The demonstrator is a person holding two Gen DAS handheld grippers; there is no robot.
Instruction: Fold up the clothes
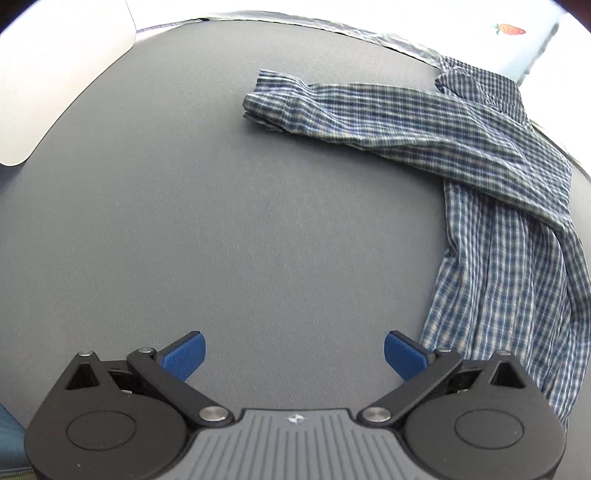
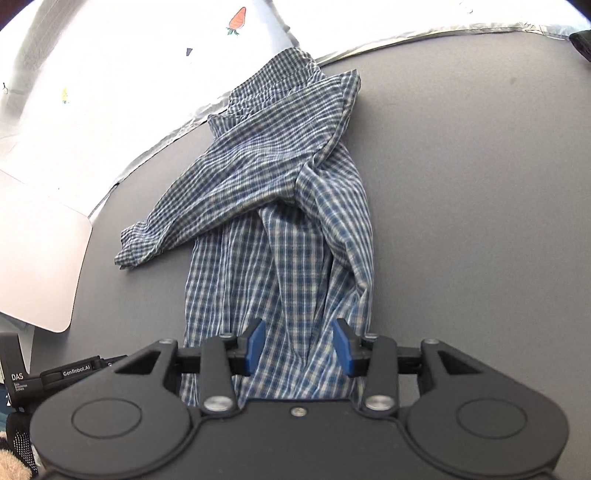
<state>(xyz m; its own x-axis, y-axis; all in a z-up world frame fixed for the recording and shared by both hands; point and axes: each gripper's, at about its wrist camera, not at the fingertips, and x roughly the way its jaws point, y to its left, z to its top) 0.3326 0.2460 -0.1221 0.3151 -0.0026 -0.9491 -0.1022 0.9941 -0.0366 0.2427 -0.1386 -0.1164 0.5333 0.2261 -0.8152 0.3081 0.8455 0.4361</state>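
While the shirt (image 2: 280, 221) runs lengthwise away from the right gripper (image 2: 298, 345) (jaws parted, hem between, unpinched), the left gripper (image 1: 293, 354) is held spread beside it.

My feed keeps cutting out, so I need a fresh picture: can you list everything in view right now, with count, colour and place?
shirt: one, blue and white check, lying rumpled on the mat, one sleeve stretched out to the side, hem end under the right gripper
mat: one, grey, covering the work surface under the shirt
sheet: one, white with a small carrot print, beyond the mat's far edge
board: one, white with rounded corner, at the mat's side edge
left gripper: one, black with blue pads, jaws wide open over bare mat, holding nothing
right gripper: one, black with blue pads, jaws apart over the shirt's hem, pads not pressing the cloth
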